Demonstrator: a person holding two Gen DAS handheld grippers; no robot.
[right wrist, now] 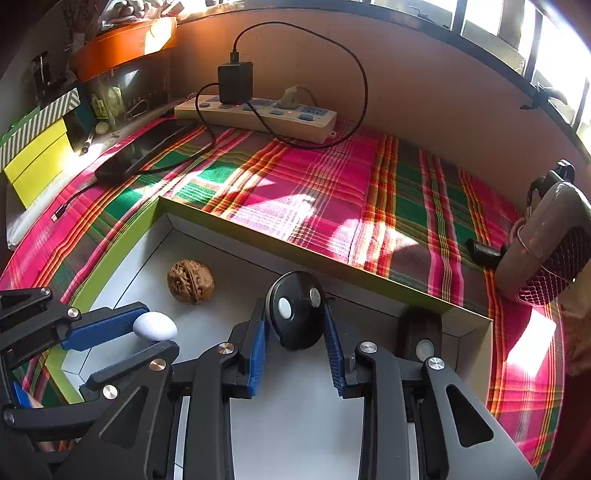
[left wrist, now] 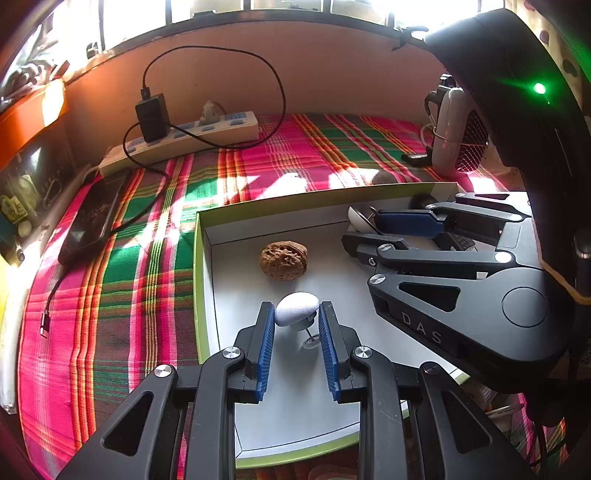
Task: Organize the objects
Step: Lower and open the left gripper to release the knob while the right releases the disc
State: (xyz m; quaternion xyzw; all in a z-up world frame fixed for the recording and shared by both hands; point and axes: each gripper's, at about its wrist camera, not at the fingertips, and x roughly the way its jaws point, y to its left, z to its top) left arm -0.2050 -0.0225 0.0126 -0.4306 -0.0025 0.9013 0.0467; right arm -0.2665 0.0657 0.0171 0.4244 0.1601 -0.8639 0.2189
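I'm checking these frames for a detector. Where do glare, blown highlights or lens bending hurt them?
Left wrist view: the windows are blown white, sun patches wash out the plaid cloth, a green LED flares, and the box rim bows. Right wrist view: the windows are blown out too, a bright patch bleaches the cloth, and the wall curves; the walnut stays sharp.

White ornament (left wrist: 297, 308) between claw (left wrist: 296, 314) pads

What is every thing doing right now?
Left gripper: jaws around the white egg-shaped piece.
Right gripper: jaws around the black disc.
Walnut: lying loose in the box.
Charger: plugged into the power strip.
Phone: screen dark.
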